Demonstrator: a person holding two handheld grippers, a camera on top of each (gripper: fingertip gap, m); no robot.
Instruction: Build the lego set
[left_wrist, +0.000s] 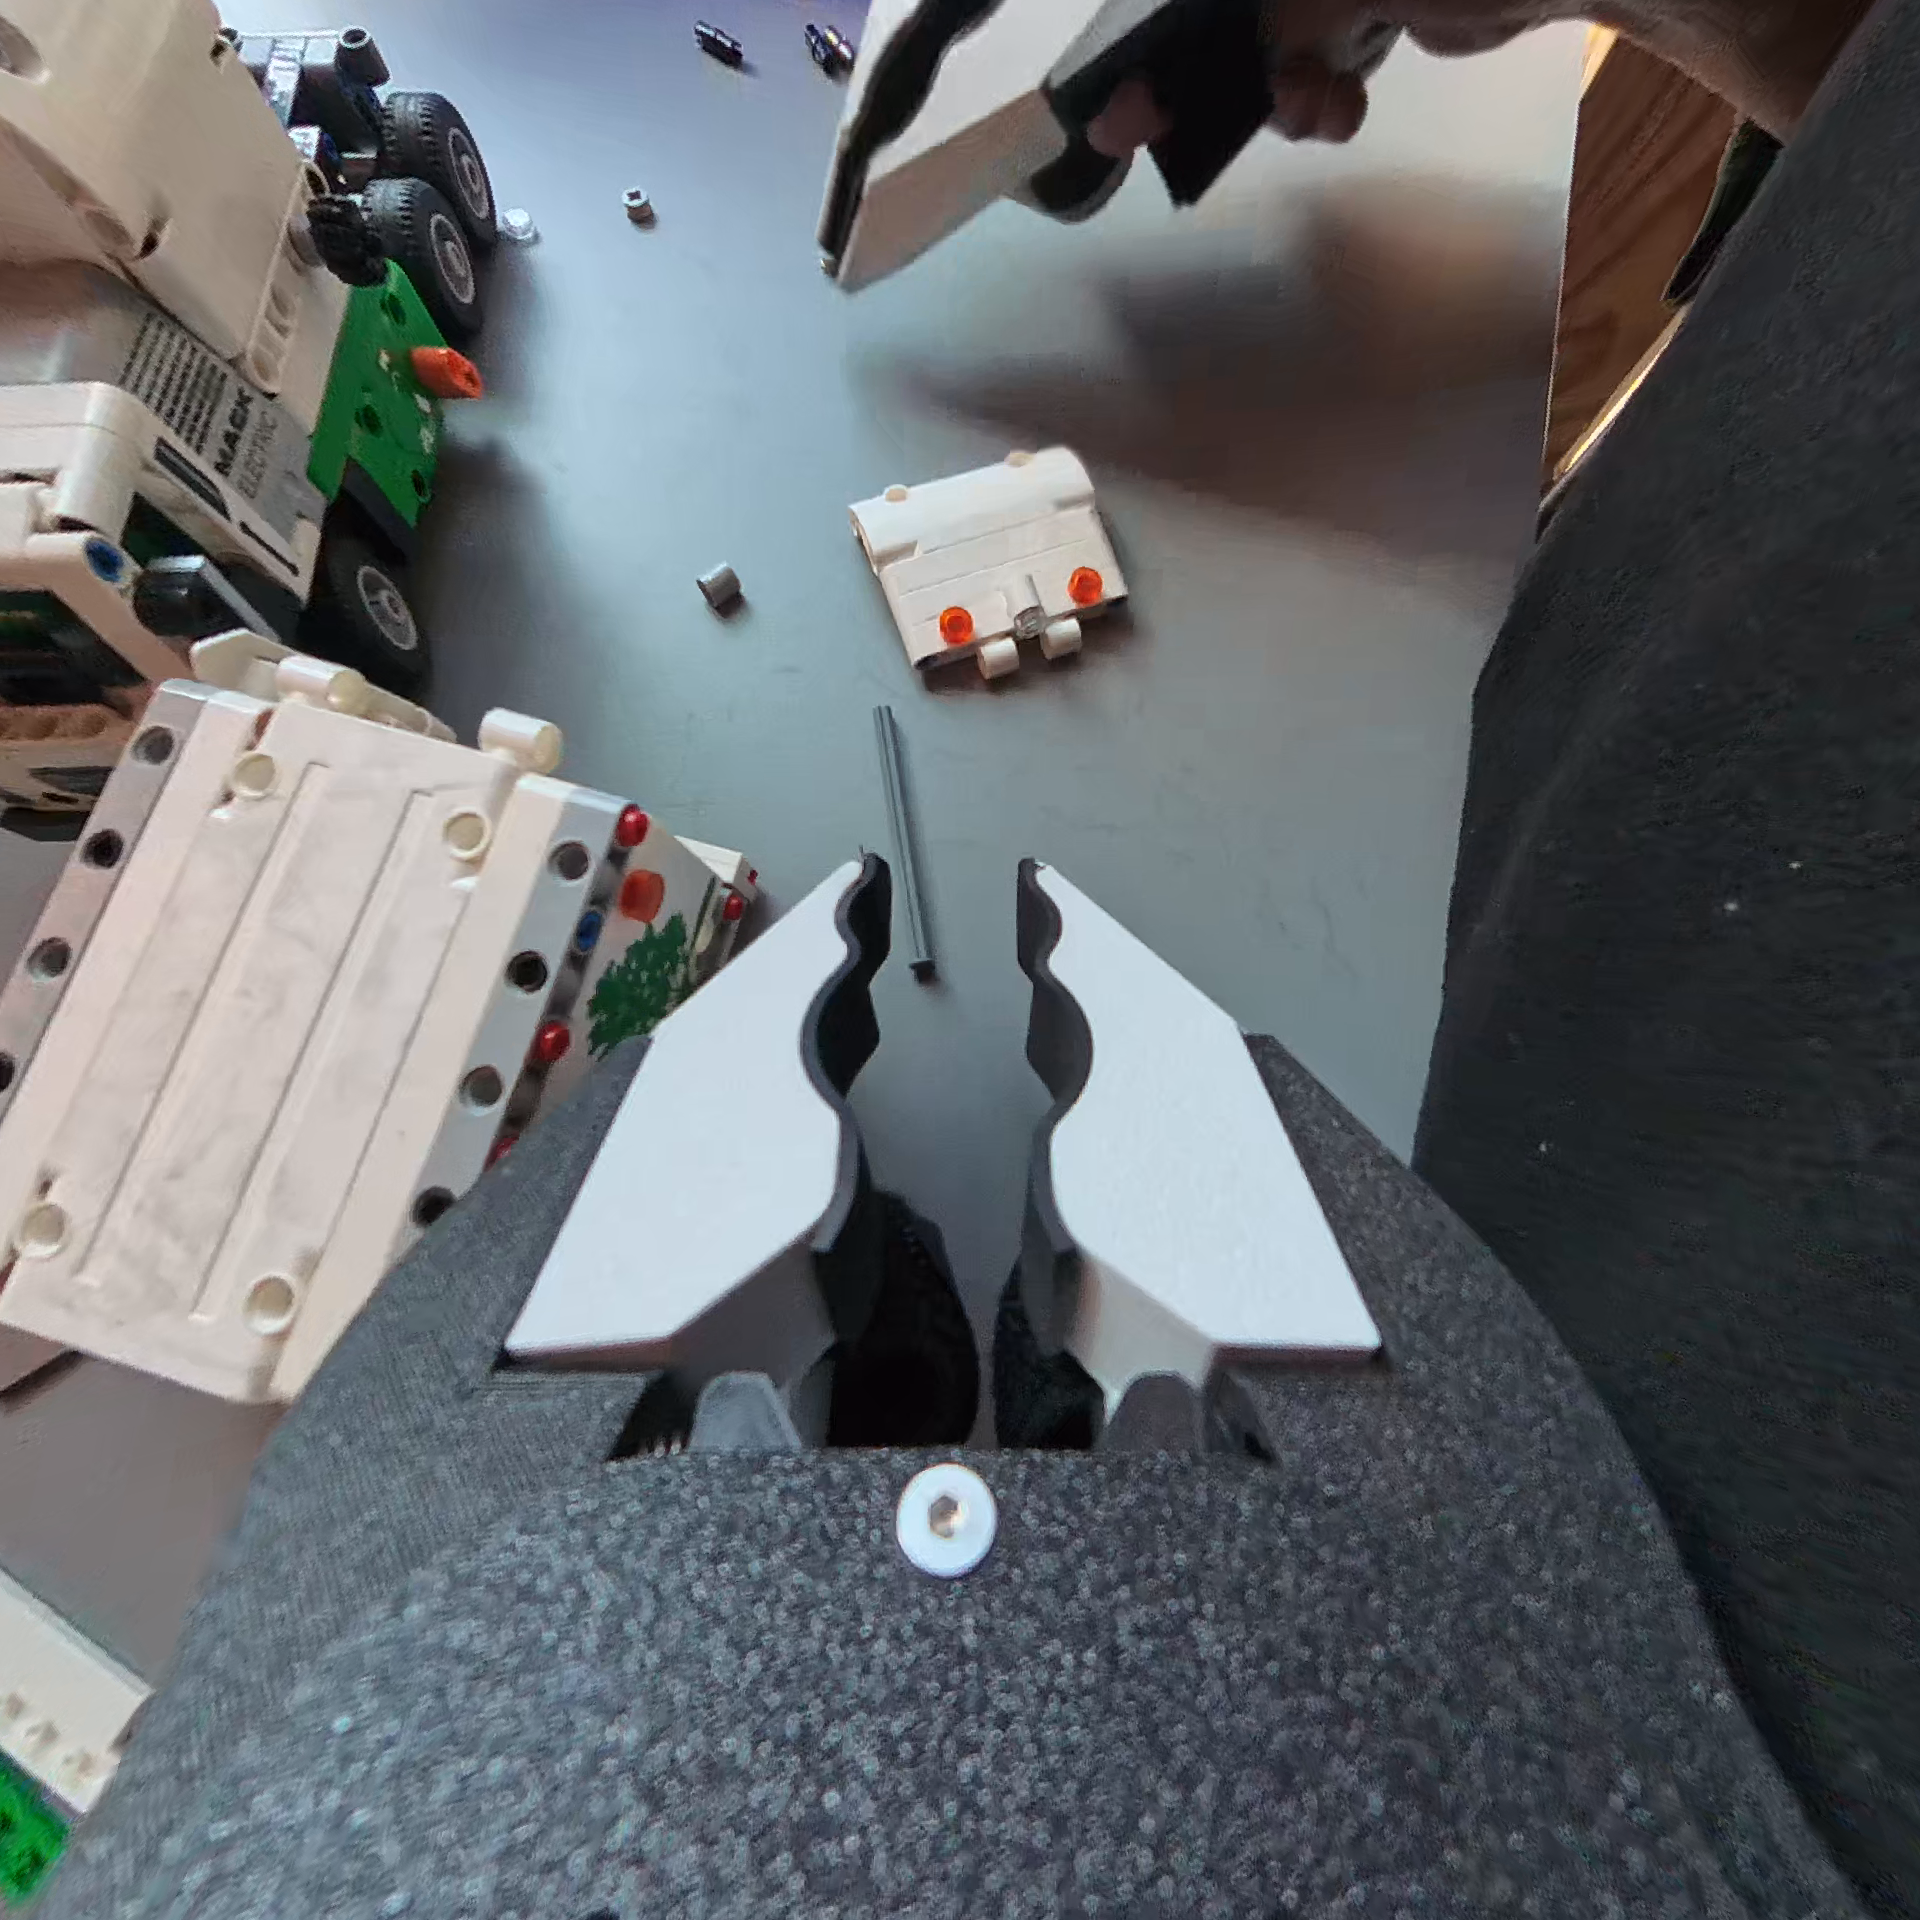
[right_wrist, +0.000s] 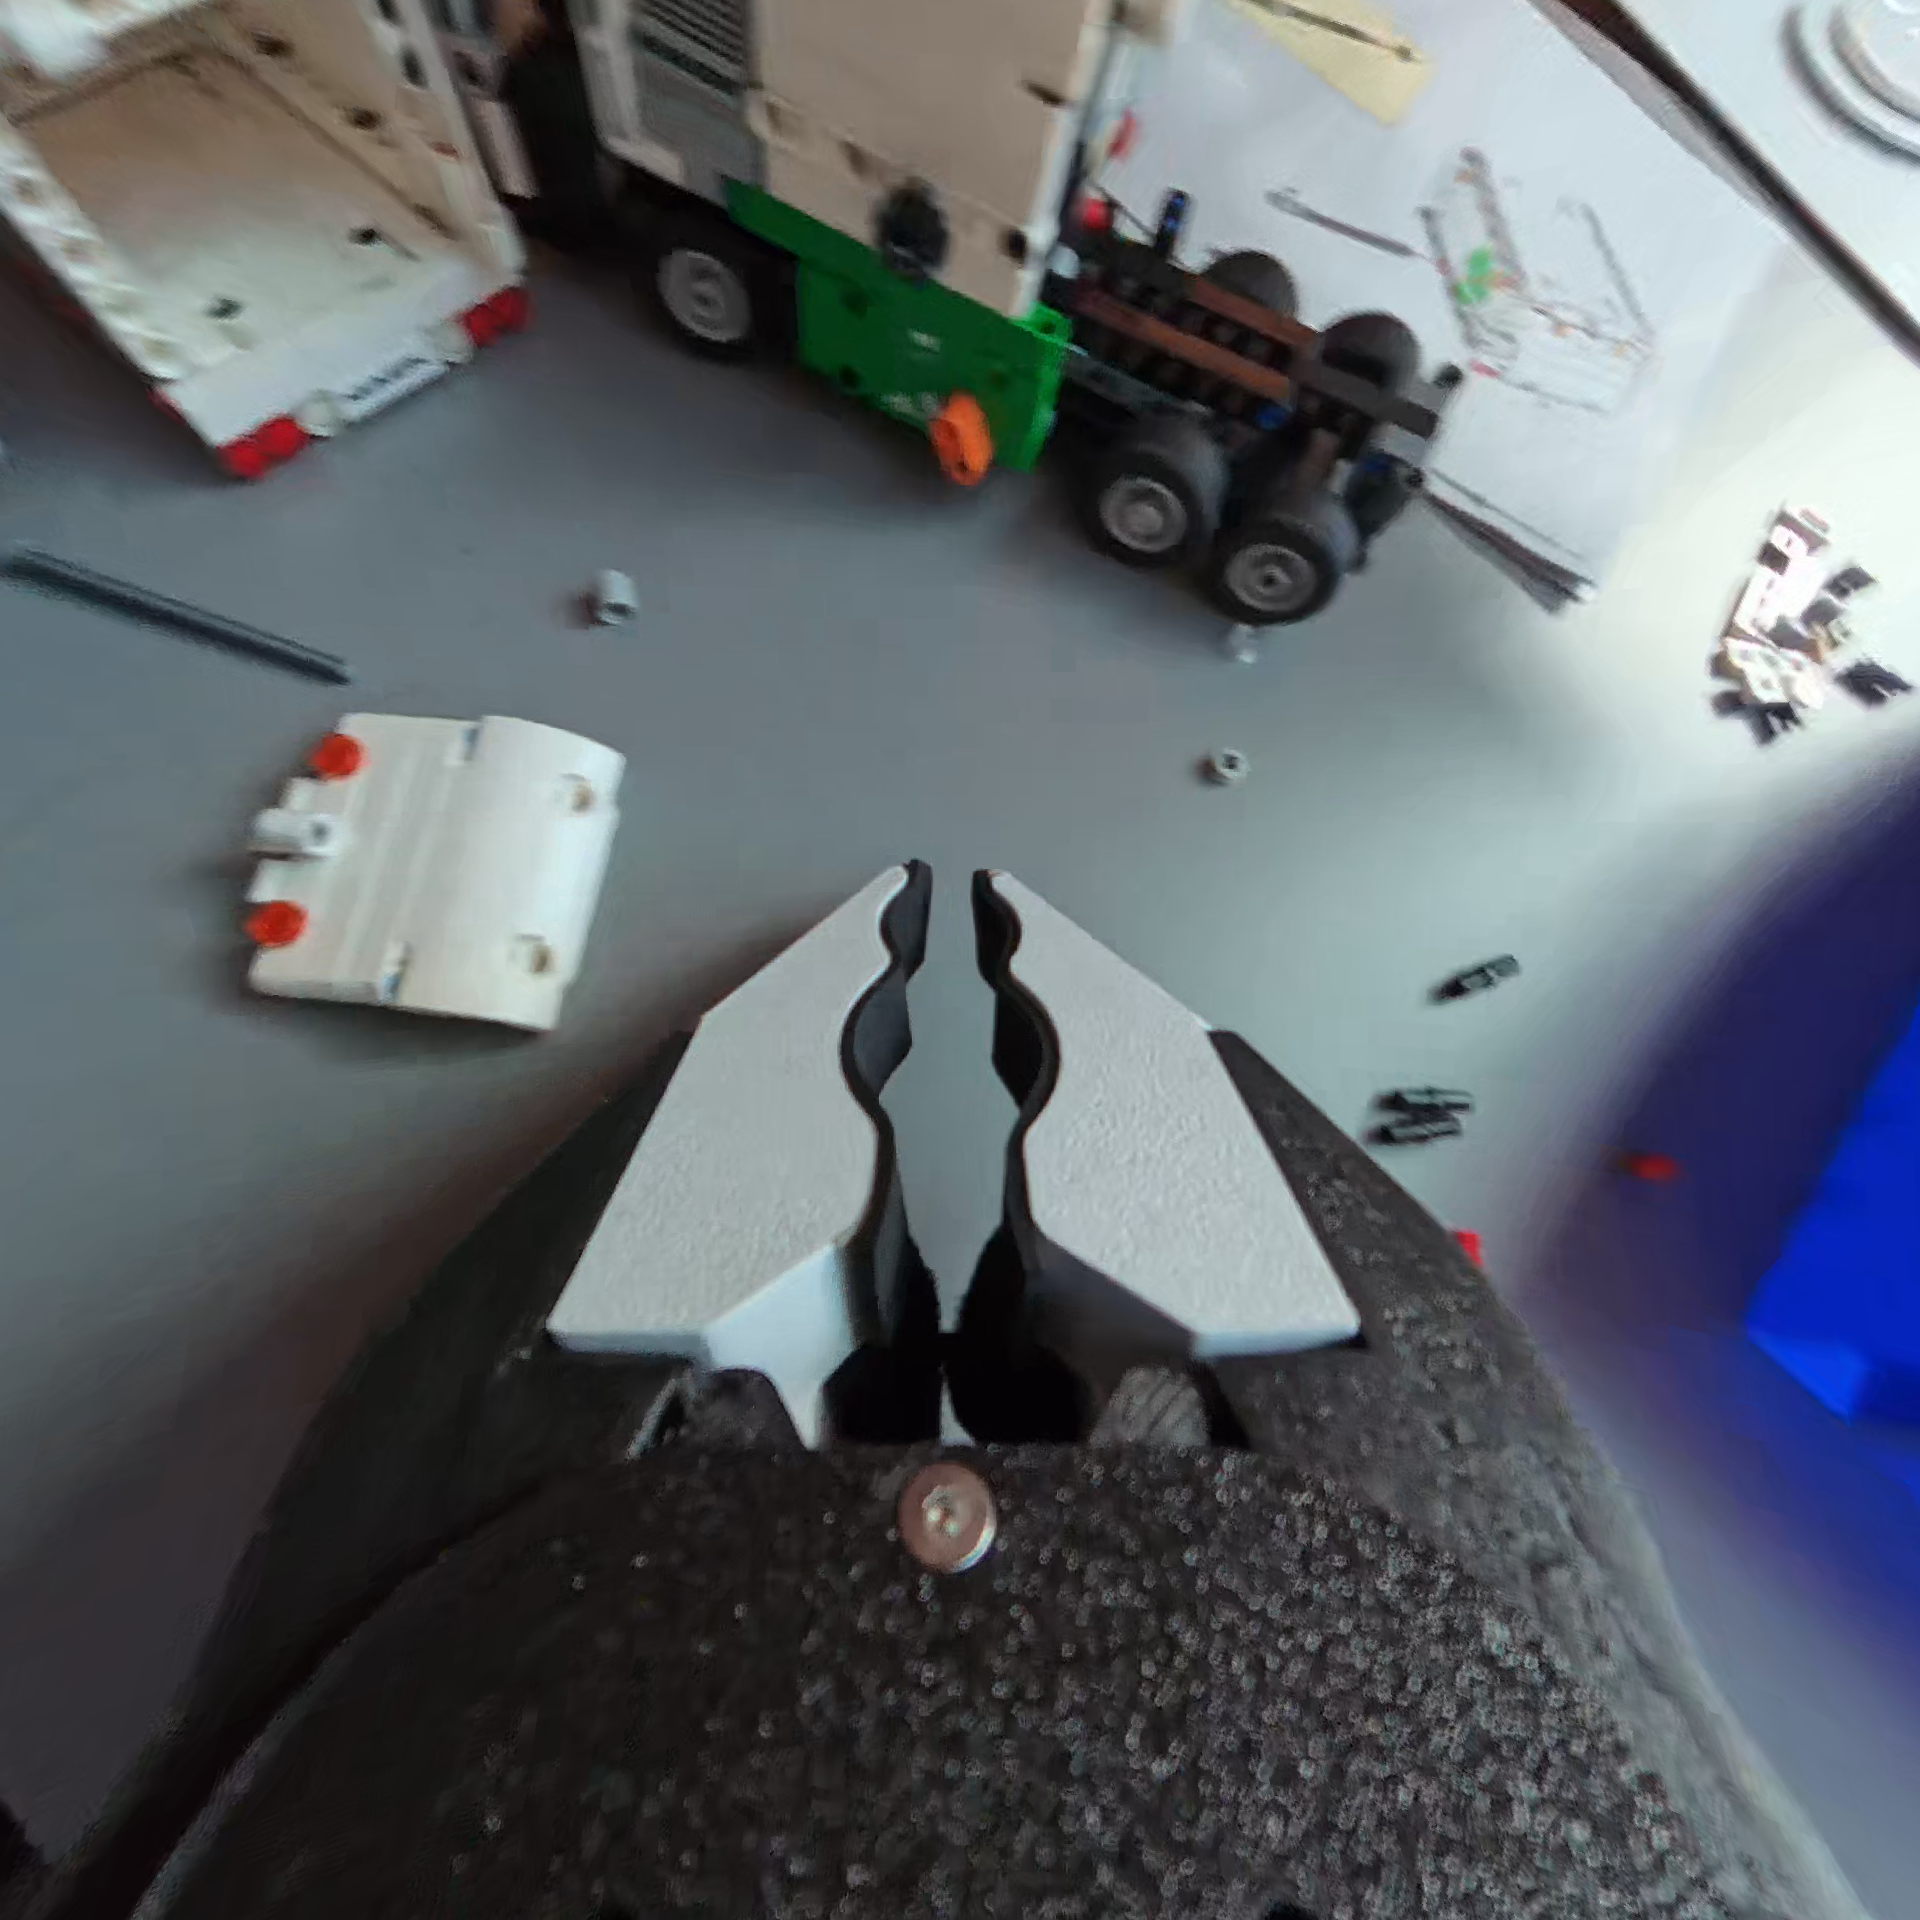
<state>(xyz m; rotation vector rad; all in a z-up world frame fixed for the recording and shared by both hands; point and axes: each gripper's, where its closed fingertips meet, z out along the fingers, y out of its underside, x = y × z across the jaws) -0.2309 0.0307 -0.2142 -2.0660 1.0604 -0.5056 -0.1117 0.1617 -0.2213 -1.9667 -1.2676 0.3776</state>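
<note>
My left gripper (left_wrist: 948, 864) is open and empty, low over the grey table, with a thin dark axle (left_wrist: 902, 831) lying just ahead between its fingertips. A white panel piece with two orange studs (left_wrist: 987, 566) lies beyond it. The white and green lego truck (left_wrist: 208, 416) stands at the left, with a white trailer box (left_wrist: 260, 987) nearer. My right gripper (right_wrist: 951, 871) is nearly closed with a narrow gap and holds nothing. In its view the white panel (right_wrist: 436, 873) lies to the left, the axle (right_wrist: 177, 618) farther left, the truck (right_wrist: 935, 260) ahead. The right gripper also shows in the left wrist view (left_wrist: 935, 135).
Small grey bushes (left_wrist: 719, 588) (right_wrist: 1224, 767) and black pins (right_wrist: 1423, 1114) lie scattered on the table. An instruction sheet (right_wrist: 1507, 281) lies behind the truck. A pile of small parts (right_wrist: 1787, 623) sits far right. A blue container (right_wrist: 1849, 1247) is at the right. A dark cloth surface (left_wrist: 1714, 727) borders the table. My right fingertips sit around 20 cm from my left ones.
</note>
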